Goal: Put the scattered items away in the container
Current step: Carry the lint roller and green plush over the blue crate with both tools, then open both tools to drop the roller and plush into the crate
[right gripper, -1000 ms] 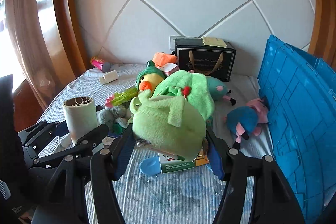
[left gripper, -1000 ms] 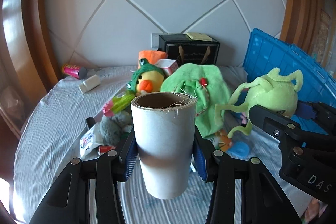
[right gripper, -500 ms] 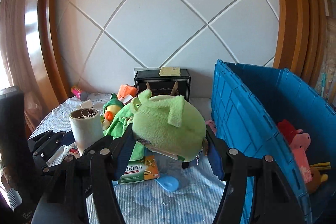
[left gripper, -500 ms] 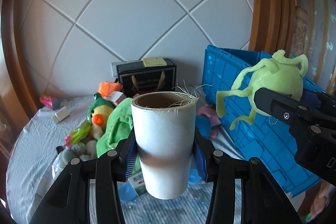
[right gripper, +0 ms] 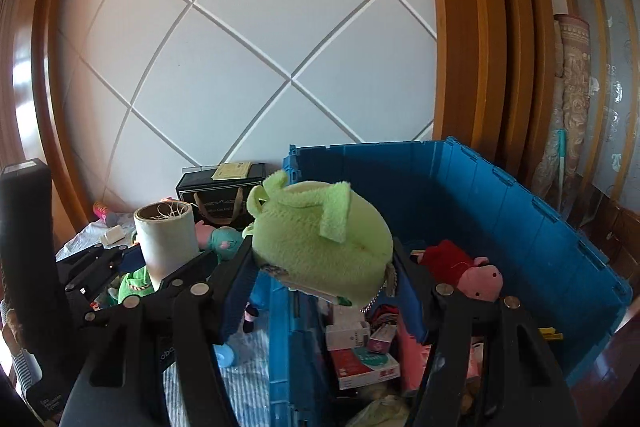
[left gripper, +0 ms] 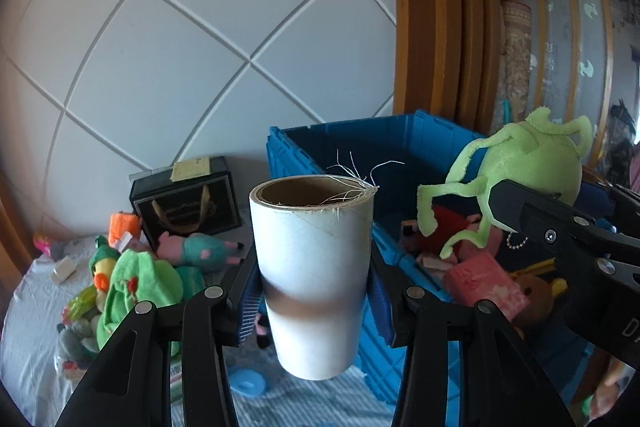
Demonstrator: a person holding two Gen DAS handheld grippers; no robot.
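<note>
My left gripper (left gripper: 312,295) is shut on a white cardboard tube (left gripper: 314,267), held upright beside the left wall of the blue crate (left gripper: 404,143). The tube also shows in the right wrist view (right gripper: 166,241). My right gripper (right gripper: 322,291) is shut on a green plush toy (right gripper: 320,245), held over the crate's near left edge (right gripper: 520,203). The plush also shows in the left wrist view (left gripper: 532,167), above the crate's inside.
The crate holds a red and pink pig plush (right gripper: 464,265), boxes (right gripper: 366,363) and a pink packet (left gripper: 484,283). On the cloth-covered table (left gripper: 24,291) lie green plush toys (left gripper: 136,279), a teal pig plush (left gripper: 204,253) and a black gift box (left gripper: 186,203).
Both grippers have swung right and risen from over the toy pile toward the blue crate, each still holding its item. The crate's inside is now in view.
</note>
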